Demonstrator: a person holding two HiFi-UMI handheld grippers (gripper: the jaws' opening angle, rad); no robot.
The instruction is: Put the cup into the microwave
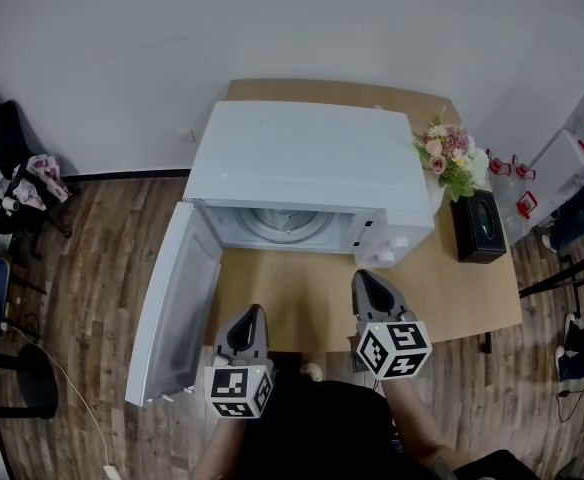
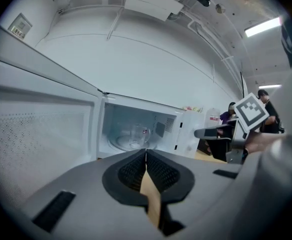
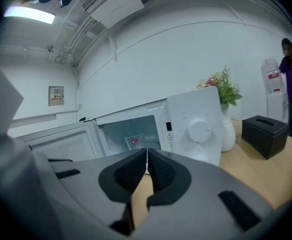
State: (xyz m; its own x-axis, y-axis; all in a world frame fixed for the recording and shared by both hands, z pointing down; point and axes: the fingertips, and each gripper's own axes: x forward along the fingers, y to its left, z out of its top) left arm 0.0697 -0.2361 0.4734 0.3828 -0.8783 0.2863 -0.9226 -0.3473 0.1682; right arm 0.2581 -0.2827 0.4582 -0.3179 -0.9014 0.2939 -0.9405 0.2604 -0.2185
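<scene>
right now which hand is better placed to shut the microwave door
Probably left. The door hangs open on that side, beside the left tongs; the right tongs sit before the knobs. The cup is already inside.

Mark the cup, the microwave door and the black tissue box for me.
cup (image 2: 136,134), left gripper view, its glass wall.
microwave door (image 1: 172,308), head view, inner face of the open door.
black tissue box (image 1: 475,213), head view, its top face.
</scene>
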